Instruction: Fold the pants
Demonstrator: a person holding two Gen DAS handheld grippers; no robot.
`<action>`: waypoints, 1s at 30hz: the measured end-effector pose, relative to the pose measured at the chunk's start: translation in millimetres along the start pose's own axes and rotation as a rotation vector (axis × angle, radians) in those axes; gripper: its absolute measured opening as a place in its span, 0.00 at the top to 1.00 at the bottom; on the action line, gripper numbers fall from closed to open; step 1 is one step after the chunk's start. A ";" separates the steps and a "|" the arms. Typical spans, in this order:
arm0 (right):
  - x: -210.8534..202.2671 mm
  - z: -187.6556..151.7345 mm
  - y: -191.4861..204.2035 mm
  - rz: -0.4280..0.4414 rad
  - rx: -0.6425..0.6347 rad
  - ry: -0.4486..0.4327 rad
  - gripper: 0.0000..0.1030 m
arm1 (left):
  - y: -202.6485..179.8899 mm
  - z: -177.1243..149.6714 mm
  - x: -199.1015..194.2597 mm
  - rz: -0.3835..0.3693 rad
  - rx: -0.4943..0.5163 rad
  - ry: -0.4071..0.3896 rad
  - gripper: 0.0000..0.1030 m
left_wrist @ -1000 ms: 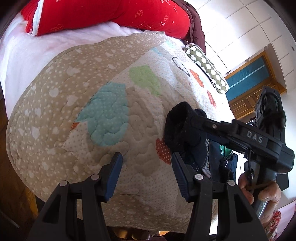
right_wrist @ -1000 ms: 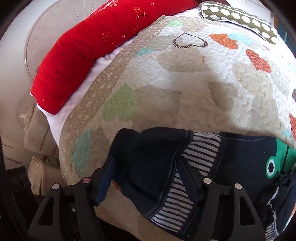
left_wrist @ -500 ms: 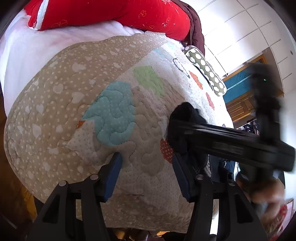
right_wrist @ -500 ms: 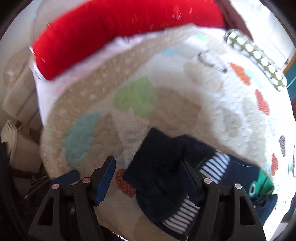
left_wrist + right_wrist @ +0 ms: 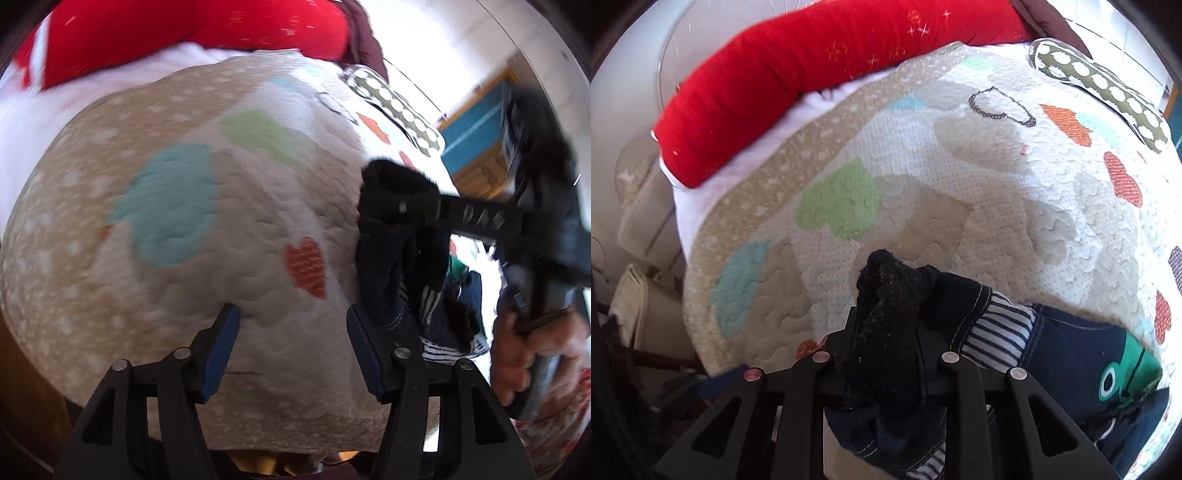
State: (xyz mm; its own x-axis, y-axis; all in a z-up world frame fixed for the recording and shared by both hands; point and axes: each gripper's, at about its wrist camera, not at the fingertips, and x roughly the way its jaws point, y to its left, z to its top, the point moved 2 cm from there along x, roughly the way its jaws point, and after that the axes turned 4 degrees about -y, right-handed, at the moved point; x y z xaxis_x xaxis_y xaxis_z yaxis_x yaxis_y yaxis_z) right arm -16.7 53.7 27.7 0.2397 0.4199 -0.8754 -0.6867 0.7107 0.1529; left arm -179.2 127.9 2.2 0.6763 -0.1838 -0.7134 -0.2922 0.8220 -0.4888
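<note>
The dark navy pants with a striped white lining and a green frog patch lie on the quilt at the near right. My right gripper is shut on a dark end of the pants and lifts it off the quilt. In the left wrist view the right gripper holds that bunched end of the pants up at the right. My left gripper is open and empty over bare quilt, just left of the pants.
A beige quilt with coloured hearts covers the bed. A red bolster lies along the far edge. A green dotted cushion lies at the far right. Beige boxes stand left of the bed.
My right gripper has shut on the dark end of the pants and lifted it. My left gripper has stayed open in about the same place.
</note>
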 end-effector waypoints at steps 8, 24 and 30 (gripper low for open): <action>-41.7 2.7 -6.1 0.094 0.069 -0.101 0.78 | -52.8 16.2 4.3 -0.081 0.126 -0.052 0.58; -134.7 -79.7 -169.1 0.188 0.484 -0.345 0.76 | -205.7 8.4 46.7 -0.236 0.298 0.119 0.90; -147.7 -140.0 -245.8 -0.044 0.660 -0.357 0.46 | -237.0 -18.6 67.2 -0.273 0.348 0.261 0.82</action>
State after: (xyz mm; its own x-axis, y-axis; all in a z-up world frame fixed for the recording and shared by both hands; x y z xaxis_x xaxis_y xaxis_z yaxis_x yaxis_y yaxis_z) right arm 20.6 -262.1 55.2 0.5429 0.4608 -0.7021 -0.1440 0.8747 0.4627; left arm -77.1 -89.3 60.8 0.4924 -0.5087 -0.7062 0.1438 0.8478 -0.5105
